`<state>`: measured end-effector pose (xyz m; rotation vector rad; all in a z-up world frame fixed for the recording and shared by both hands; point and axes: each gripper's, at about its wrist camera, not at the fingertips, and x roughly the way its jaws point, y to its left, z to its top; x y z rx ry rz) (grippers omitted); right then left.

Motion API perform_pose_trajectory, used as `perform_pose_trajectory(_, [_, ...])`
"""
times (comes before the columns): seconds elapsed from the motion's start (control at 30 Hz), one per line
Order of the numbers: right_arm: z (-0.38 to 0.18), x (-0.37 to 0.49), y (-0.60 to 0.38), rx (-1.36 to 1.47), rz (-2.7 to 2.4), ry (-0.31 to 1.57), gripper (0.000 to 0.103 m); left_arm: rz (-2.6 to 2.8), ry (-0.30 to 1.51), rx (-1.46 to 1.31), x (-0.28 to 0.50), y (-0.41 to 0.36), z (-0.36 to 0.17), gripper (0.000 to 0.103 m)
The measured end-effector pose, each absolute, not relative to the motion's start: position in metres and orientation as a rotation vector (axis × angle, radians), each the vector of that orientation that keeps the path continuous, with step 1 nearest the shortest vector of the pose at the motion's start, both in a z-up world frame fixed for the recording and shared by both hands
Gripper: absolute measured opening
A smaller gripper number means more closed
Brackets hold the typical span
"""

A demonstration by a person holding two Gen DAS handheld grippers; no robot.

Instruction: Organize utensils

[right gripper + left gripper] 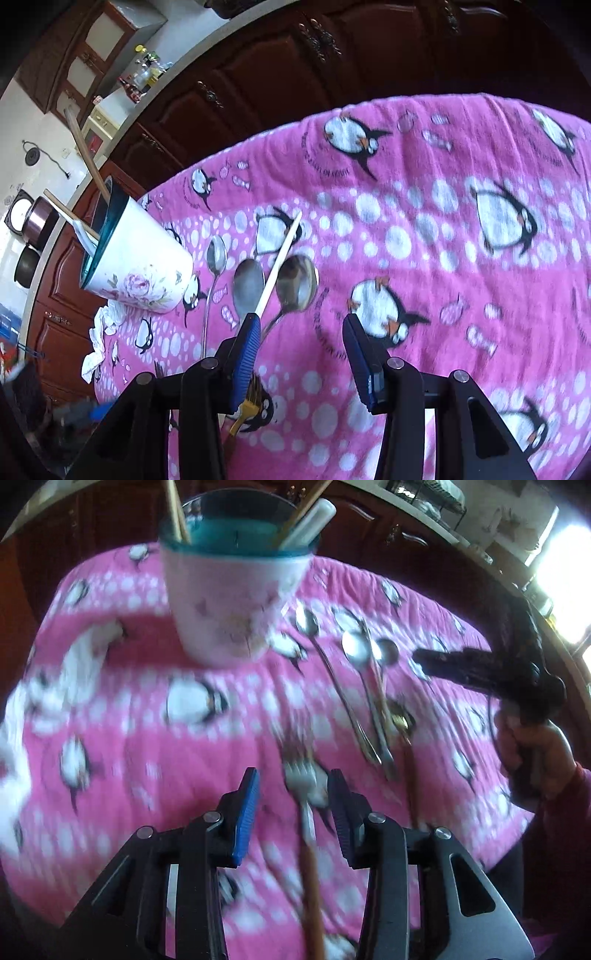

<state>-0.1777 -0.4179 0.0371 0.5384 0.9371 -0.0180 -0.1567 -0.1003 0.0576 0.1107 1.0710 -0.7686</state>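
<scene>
Desk: pink penguin cloth (424,155), dark cabinets (266,74) behind.
Count: one cup (144,266), three spoons (295,284).
My jaws: both apart, holding nothing.

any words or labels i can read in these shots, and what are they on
None can be read for certain.
Pink penguin cloth: small dark curved print runs beside several penguins, for instance at and, but it is too small and warped to quote.
White floral cup: only a flower picture, no words.
Bottles on the far counter: labels too small to read.
In the left wrist view everything is blurred and no text shows.
</scene>
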Motion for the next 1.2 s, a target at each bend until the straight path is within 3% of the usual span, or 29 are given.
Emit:
perform_pose_trajectory(0.5, [0.022,-0.143,-0.43,0.483,0.091,0.946,0.044,-1.01,1.116,0.272,-0.116,-0.129,0.034,0.037])
perform_pose_trajectory(0.63, [0.016,-0.133,-0.425,0.458,0.109,0.96,0.018,-1.033,1.11,0.33,-0.117,-0.142,0.034,0.031])
perform_pose_trajectory(0.67, [0.015,-0.133,-0.424,0.455,0.11,0.961,0.014,-1.037,1.111,0.336,-0.118,-0.143,0.034,0.022])
perform_pose_trajectory(0.77, [0.015,-0.136,-0.418,0.429,0.093,0.957,0.007,-1.043,1.116,0.349,-0.118,-0.152,0.033,0.017])
perform_pose_trajectory(0.87, [0.019,-0.143,-0.416,0.416,0.069,0.943,0.005,-1.037,1.097,0.372,-0.123,-0.156,0.036,0.011])
perform_pose_trajectory(0.9, [0.023,-0.147,-0.416,0.407,0.059,0.935,0.005,-1.035,1.098,0.369,-0.124,-0.156,0.037,0.001])
perform_pose_trajectory(1.2, [0.06,-0.181,-0.425,0.396,-0.001,0.848,0.003,-0.956,1.062,0.298,-0.136,-0.134,0.055,0.001])
